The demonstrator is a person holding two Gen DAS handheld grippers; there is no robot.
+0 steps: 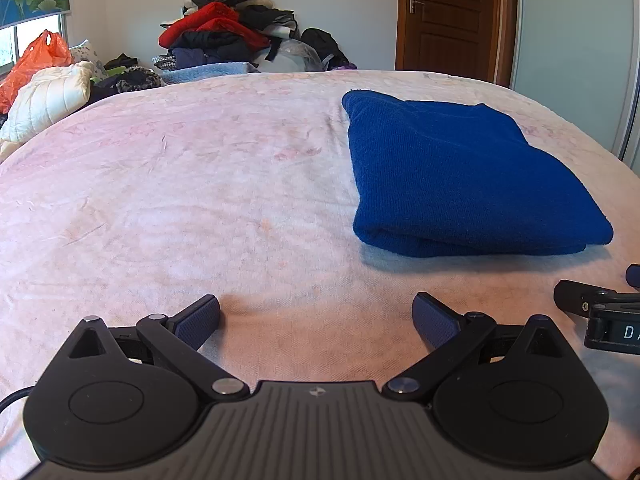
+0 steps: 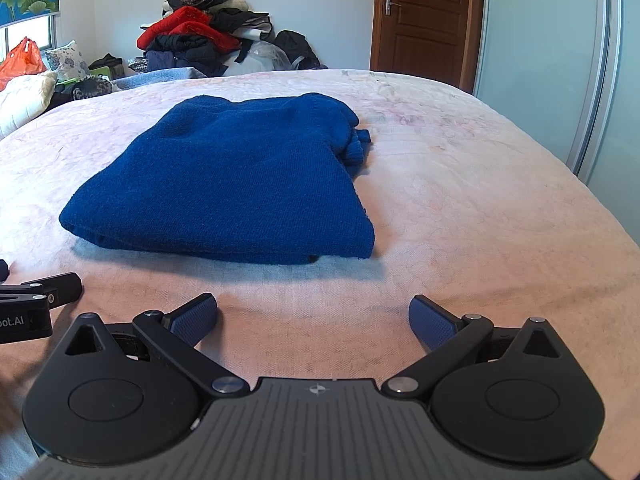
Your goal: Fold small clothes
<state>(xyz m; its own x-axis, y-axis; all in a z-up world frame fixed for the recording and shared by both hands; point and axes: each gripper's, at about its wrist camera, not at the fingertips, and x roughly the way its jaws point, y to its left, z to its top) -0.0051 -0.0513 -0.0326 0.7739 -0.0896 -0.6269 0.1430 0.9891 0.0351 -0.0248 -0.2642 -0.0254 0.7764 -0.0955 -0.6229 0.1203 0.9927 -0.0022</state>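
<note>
a bed [image 1: 200,200] with a pale pink patterned cover filled both views, with a heap of clothes [image 1: 224,32] against the far wall and a brown door [image 1: 448,12] to the right of the heap. the folded blue sweater [image 1: 460,176] lay flat on the bed, ahead and to the right of the left gripper [image 1: 316,320] and ahead and slightly left of the right gripper [image 2: 314,320], touching neither. both grippers had their fingers [image 1: 200,320] spread wide and holding nothing, low over the cover. only the right wrist view showed the bunched ribbed edge [image 2: 358,144] at the sweater's far right corner; the left view hid it behind the fold. each gripper appeared in the other's view only as a cut-off black part at the frame edge, with its lettering partly legible.
</note>
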